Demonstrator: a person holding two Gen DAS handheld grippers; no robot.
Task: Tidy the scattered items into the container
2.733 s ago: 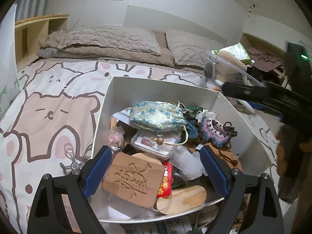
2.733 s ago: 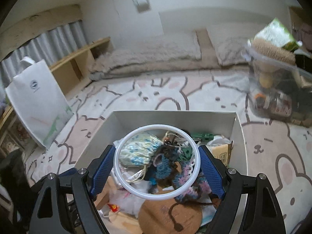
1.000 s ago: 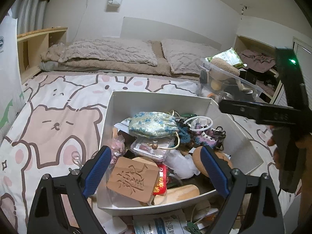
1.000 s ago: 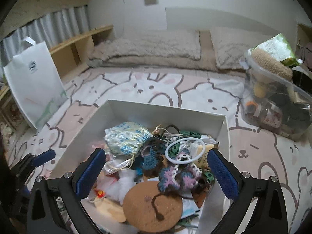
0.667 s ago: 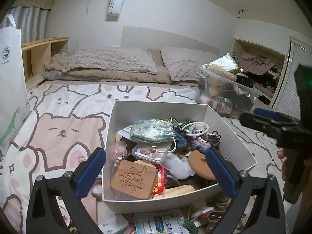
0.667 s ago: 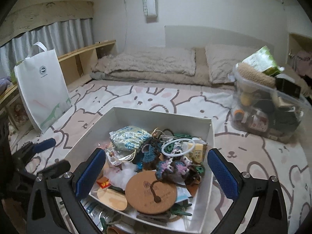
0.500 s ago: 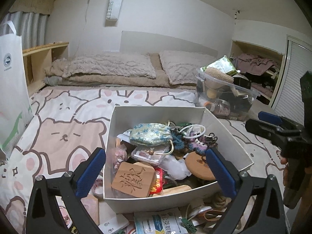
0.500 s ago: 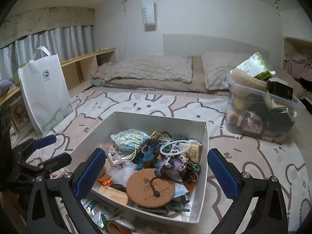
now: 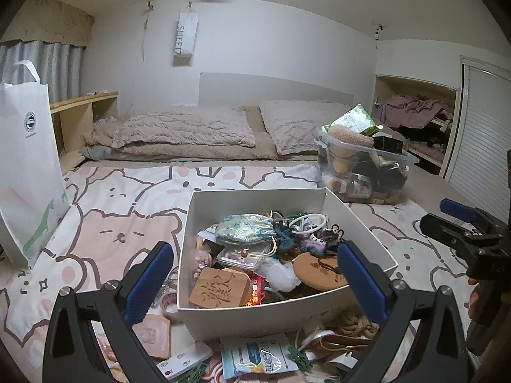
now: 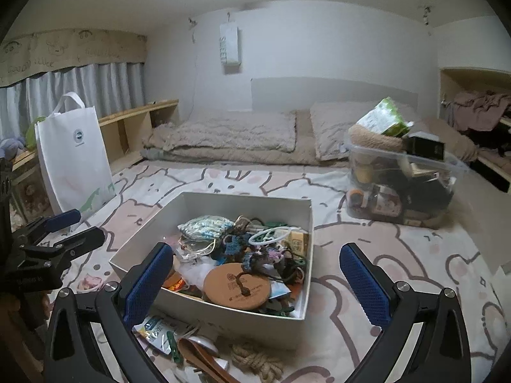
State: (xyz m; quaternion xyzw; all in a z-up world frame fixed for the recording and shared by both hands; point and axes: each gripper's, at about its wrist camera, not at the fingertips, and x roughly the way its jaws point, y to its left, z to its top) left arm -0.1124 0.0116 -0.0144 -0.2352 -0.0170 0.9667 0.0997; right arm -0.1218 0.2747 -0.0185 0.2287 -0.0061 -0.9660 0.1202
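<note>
A white cardboard box [image 9: 255, 316] sits on a bedspread [image 9: 121, 220] printed with pink cartoon bears and rabbits. The box is crowded with small things: a blue-and-green floral pouch [image 9: 244, 227], a white plastic ring [image 9: 308, 222] lying on top of crocheted pieces [image 9: 314, 241], a round cork coaster [image 9: 319, 269], a carved wooden block [image 9: 220, 291] and a clear plastic case [image 9: 244, 252].

The left gripper [image 9: 254, 282] hangs in front of the box with its blue-padded jaws spread wide and nothing between them; its jaws have just been opening. The right gripper [image 10: 255, 284] also stands wide and empty, its pads on either side of the near corner of the box without touching it.

More loose things lie on the bedspread in front of the box, outside it: a printed packet [image 9: 250, 356], a coil of rope [image 10: 257, 362], a brown leather strap [image 10: 199, 356], a small pink square tile [image 9: 151, 335] and a green clip [image 10: 171, 341].

Farther back, a clear plastic bin [image 10: 402, 185] packed with odds and ends stands on the right, and a white tote bag [image 10: 75, 156] stands upright on the left. Beige pillows [image 9: 185, 127] lie along the far wall.
</note>
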